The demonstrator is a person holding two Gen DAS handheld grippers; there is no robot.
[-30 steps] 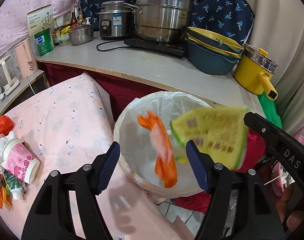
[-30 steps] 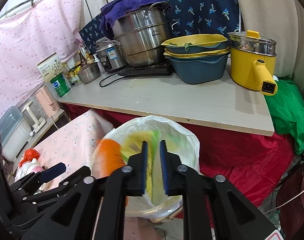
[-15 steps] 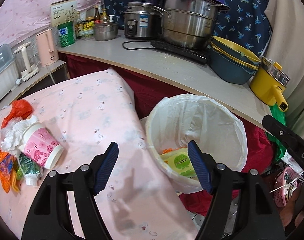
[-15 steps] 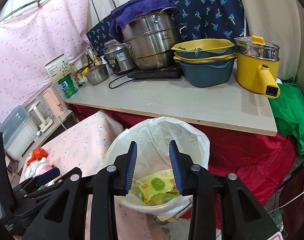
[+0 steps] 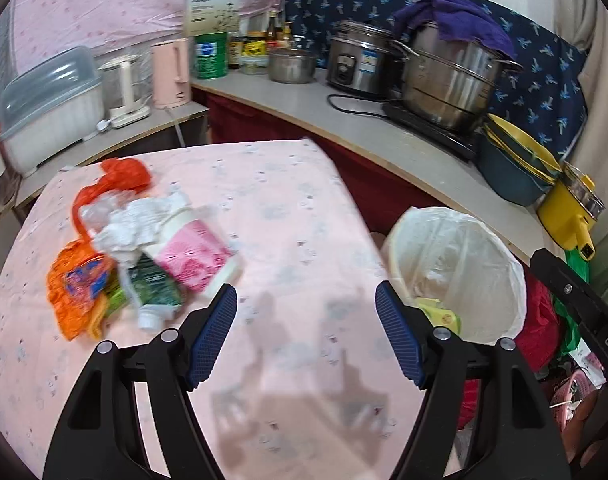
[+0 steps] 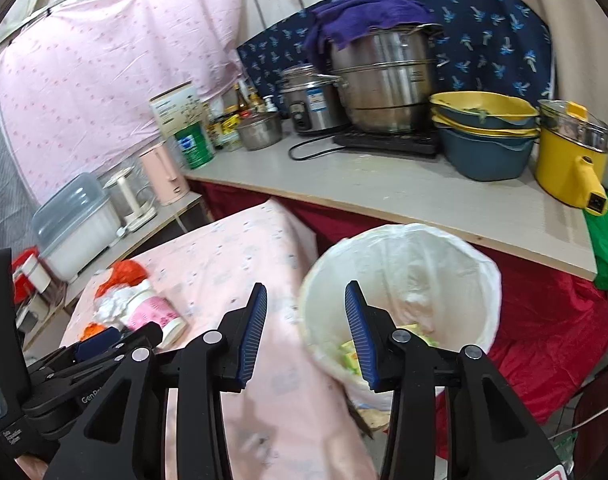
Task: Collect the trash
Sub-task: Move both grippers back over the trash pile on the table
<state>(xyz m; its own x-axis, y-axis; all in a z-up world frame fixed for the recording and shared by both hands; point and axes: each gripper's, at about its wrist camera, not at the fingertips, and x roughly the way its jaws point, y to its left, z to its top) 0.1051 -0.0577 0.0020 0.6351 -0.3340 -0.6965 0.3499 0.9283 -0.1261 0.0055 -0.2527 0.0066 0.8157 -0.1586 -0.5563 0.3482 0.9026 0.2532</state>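
bare pink tablecloth [image 5: 288, 216] ahead, trash pile [image 5: 144, 256] left, bin [image 5: 455, 272] right

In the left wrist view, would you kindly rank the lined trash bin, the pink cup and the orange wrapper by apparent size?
1. lined trash bin
2. pink cup
3. orange wrapper, close to the cup in size, so that order is unsure.
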